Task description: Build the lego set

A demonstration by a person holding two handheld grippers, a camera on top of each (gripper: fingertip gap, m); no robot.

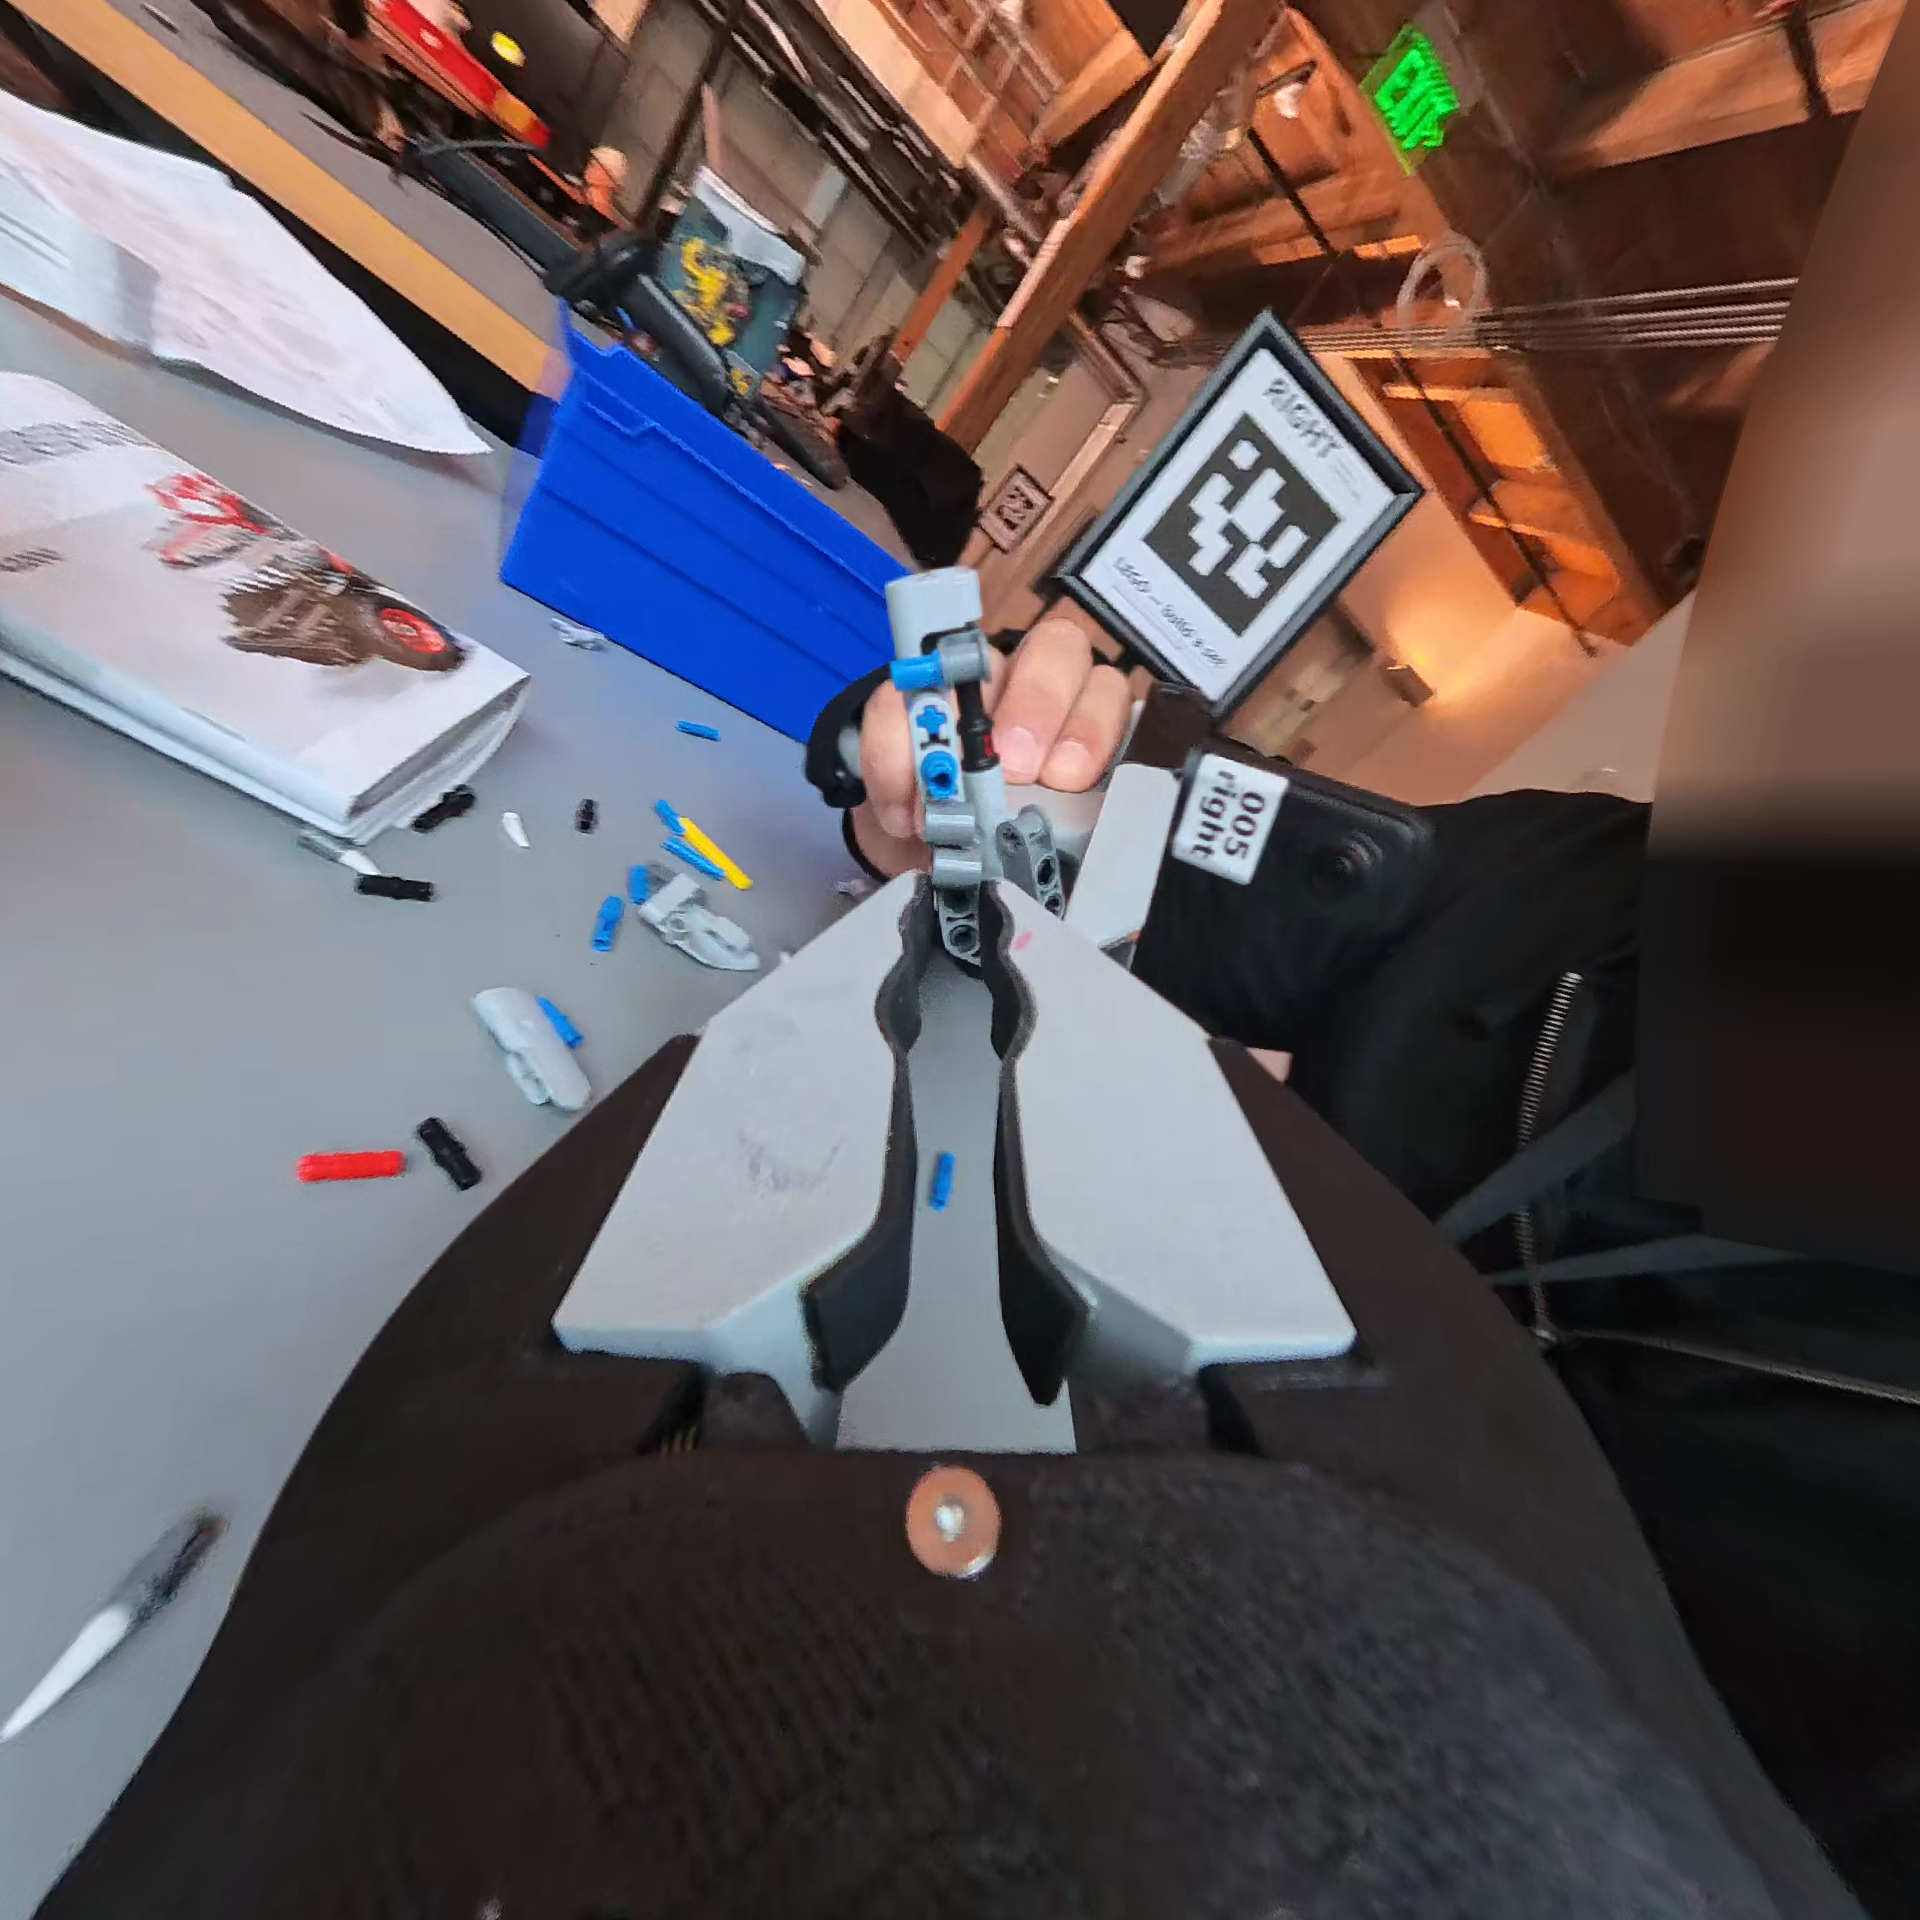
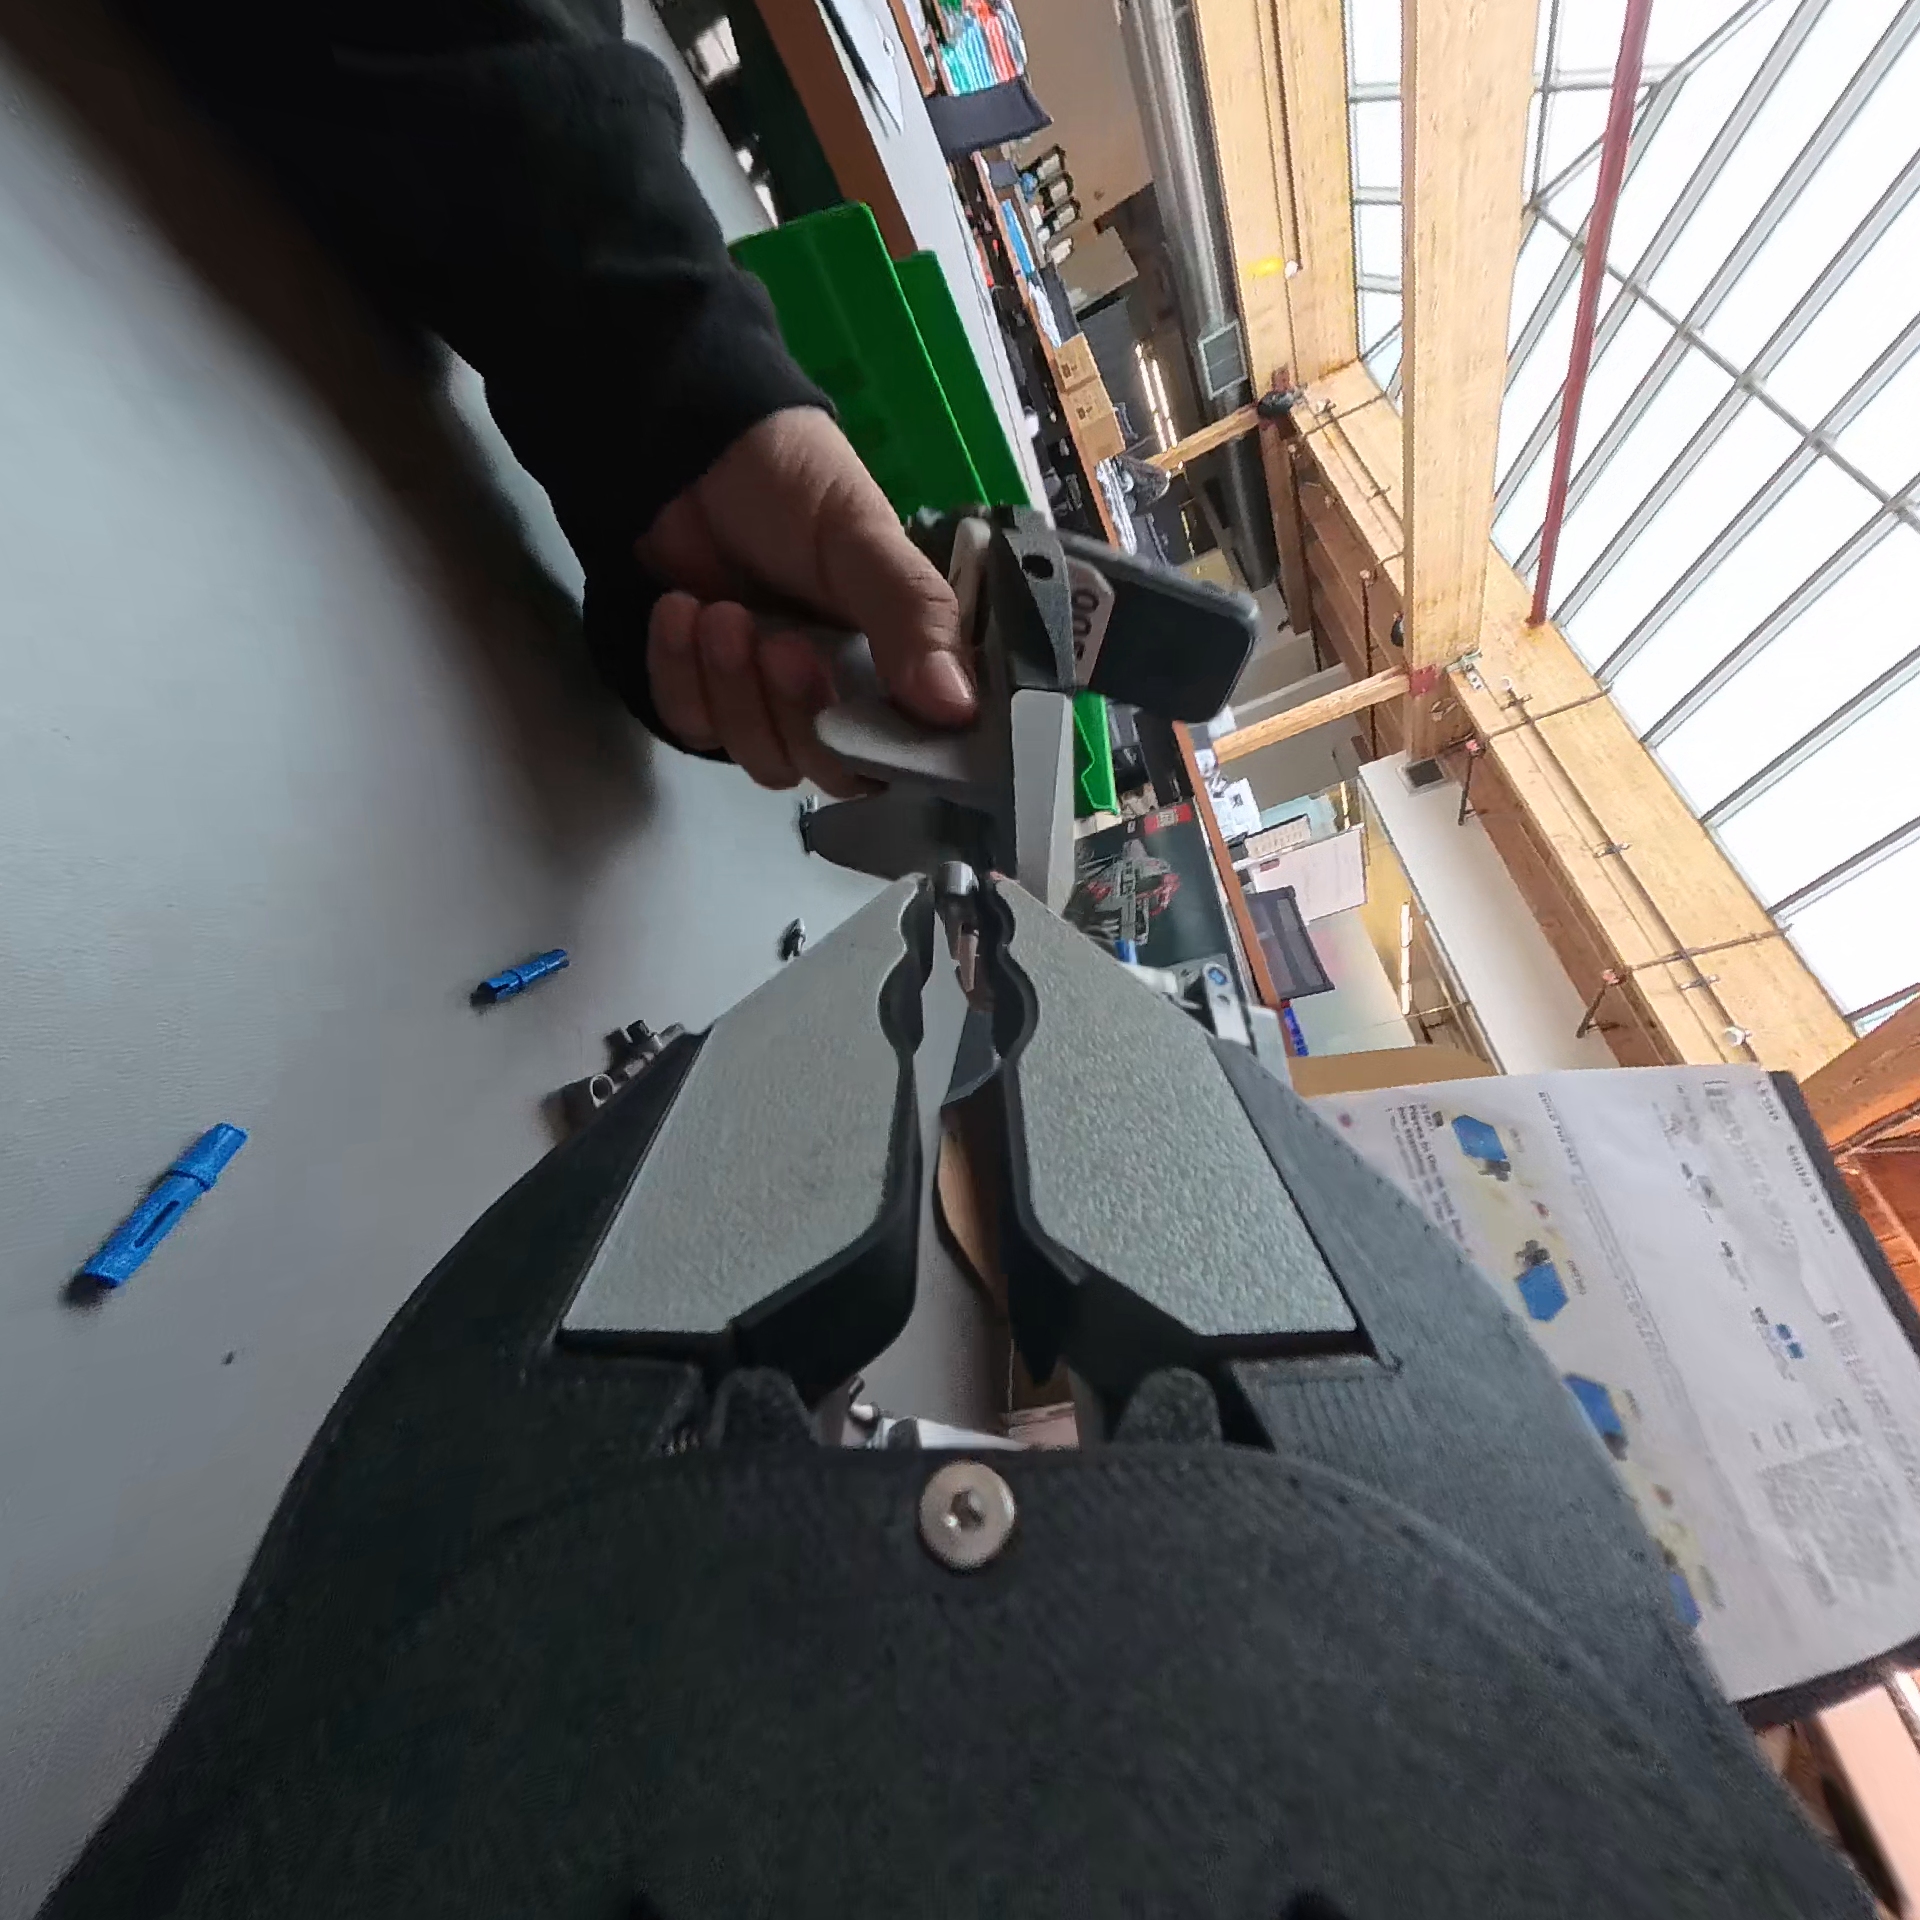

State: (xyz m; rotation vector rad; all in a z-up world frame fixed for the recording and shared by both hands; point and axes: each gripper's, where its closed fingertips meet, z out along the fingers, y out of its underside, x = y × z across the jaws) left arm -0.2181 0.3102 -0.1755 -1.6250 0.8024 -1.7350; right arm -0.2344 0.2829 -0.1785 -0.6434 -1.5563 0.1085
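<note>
Between the left gripper [image 1: 954, 914] fingers, seen through their gap, a loose blue pin [image 1: 941, 1179] lies on the grey table [image 1: 208, 1091]. At the tips, the jaws are clenched on the lower end of the grey lego assembly [image 1: 948, 748], which stands up beyond them with blue pins and a black axle along it. Just behind the assembly is a hand [image 1: 997, 727] holding the other gripper, whose square marker board [image 1: 1236, 520] rises to the right of the jaws. Left of the jaws, loose parts are scattered on the table: blue, black and yellow pins, grey pieces, and a red pin [image 1: 350, 1165]. Further left lies the instruction booklet [image 1: 239, 665], and beyond it a blue bin [image 1: 675, 530].

In the right wrist view, the right gripper [image 2: 961, 920] has its jaws pinched on a small grey lego piece [image 2: 954, 883] at the tips, touching the left gripper directly ahead. A hand [image 2: 800, 644] in a black sleeve grips that tool. Left of the jaws lie two blue pins [image 2: 161, 1205]; to the right, a printed sheet [image 2: 1621, 1330].
</note>
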